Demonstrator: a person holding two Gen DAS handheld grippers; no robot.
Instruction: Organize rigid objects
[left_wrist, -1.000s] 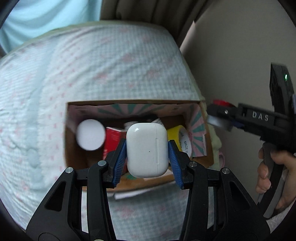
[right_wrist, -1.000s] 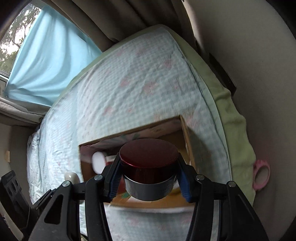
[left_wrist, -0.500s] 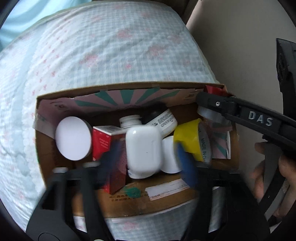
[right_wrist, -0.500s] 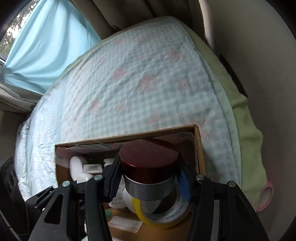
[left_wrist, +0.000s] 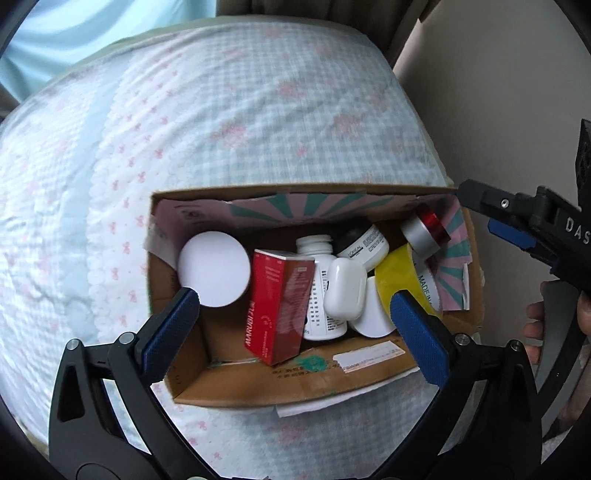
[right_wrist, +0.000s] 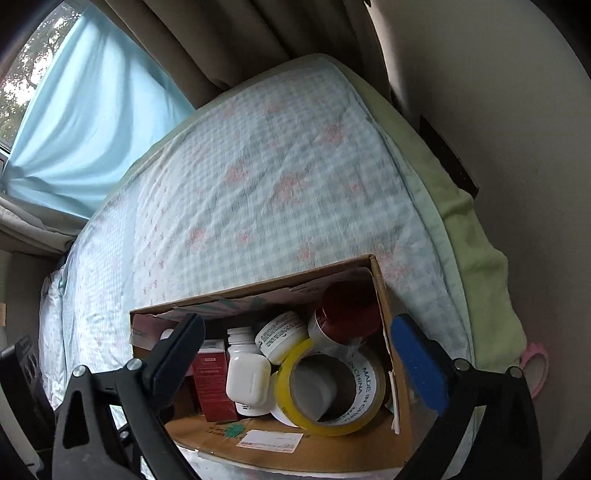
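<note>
1. Left tongs (left_wrist: 295, 325) point steeply down, jaws spreading wide, nothing pinched between the blue pads (left_wrist: 173, 332).
2. Right tongs (right_wrist: 299, 362) also angled downward, jaws opening up too, pads gripping nothing.
3. From the left wrist view, the person's hand (left_wrist: 543, 325) wraps the right tongs' black handle at the frame's right edge.

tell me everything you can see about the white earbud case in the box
The white earbud case is a smooth, glossy plastic pod with rounded corners, its lid closed along a thin seam. It lies loose inside the cardboard box, tilted atop a white pill bottle and against a round white lid, between the red carton and the yellow tape roll. No gripper touches it.
</note>
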